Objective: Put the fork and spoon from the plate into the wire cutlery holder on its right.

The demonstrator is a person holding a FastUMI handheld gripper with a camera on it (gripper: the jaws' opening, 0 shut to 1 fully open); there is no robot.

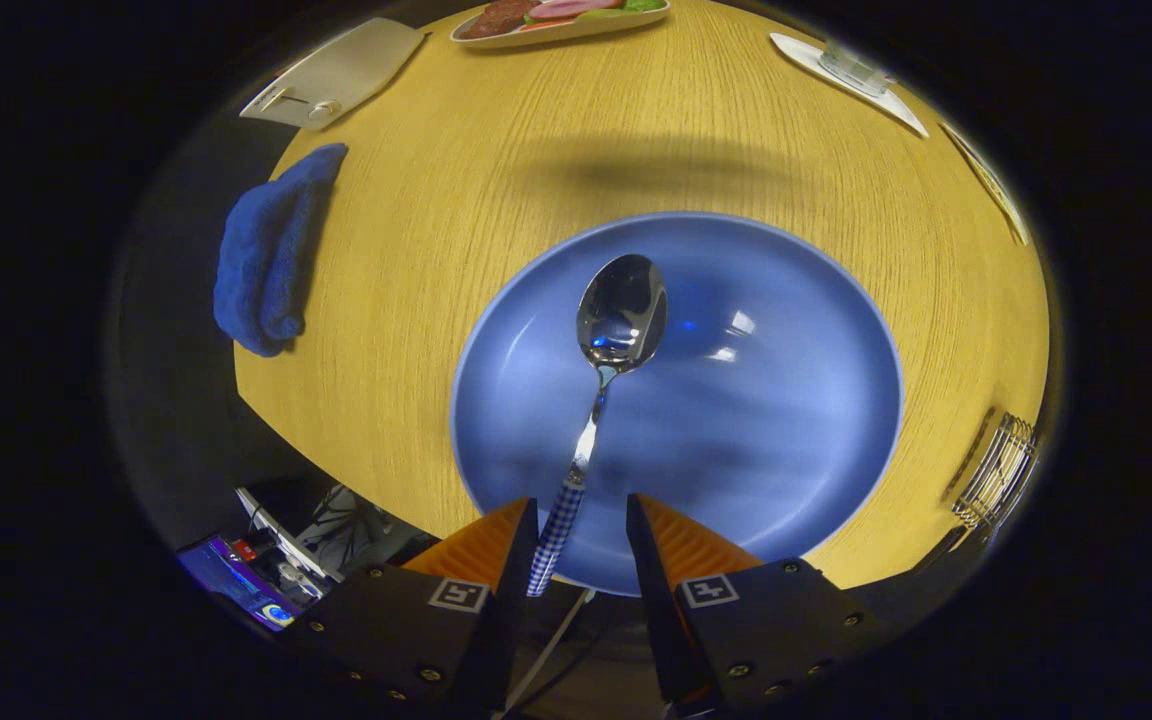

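The gripper [582, 535] is open over the near rim of the blue plate [786, 420], the spoon [608, 350] lying in the plate with its checked handle between the fingers against the left one, the wire holder [998, 470] off to the right.

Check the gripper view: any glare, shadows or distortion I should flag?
Gripper view: bright glare spots on the blue plate and the spoon bowl; soft dark shadow on the wooden table beyond the plate; fisheye bends the table edge; wire cutlery holder squeezed; gripper open around the spoon's handle.

Spoon [612, 360] on blue plate [796, 420], handle between open tool [582, 520] fingers
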